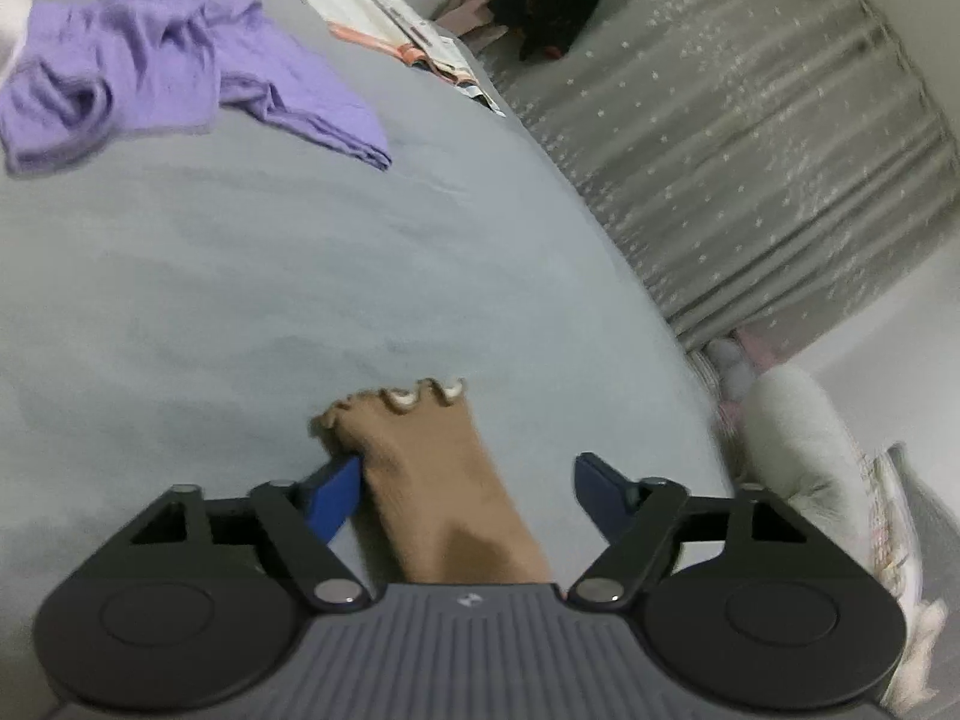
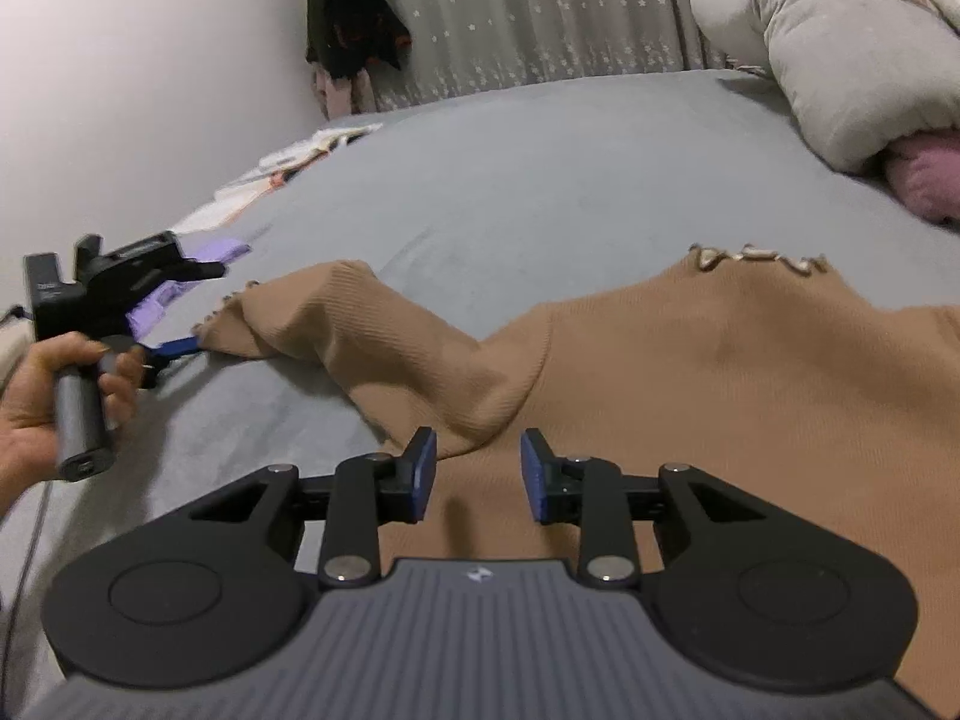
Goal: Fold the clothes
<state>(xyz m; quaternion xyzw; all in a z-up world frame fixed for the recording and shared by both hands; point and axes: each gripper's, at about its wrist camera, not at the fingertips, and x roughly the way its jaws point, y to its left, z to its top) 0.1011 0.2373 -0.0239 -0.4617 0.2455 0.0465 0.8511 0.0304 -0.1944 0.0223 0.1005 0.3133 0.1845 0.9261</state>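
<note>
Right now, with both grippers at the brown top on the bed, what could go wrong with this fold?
1. The left gripper stands open around the sleeve, only one pad touching; lifting now would likely leave the sleeve behind.
2. The right gripper is open above the brown top, so nothing pins it; it may slide on the bed.
3. The sleeve is bunched; folding could trap creases.

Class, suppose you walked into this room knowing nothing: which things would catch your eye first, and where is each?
First, the tan ribbed sweater spread on the grey bed, its ruffled sleeve cuff lying between the open left gripper, and its body under the open right gripper. Next, the crumpled purple garment further up the bed. Last, dark clothes hanging against the star-patterned curtain.
</note>
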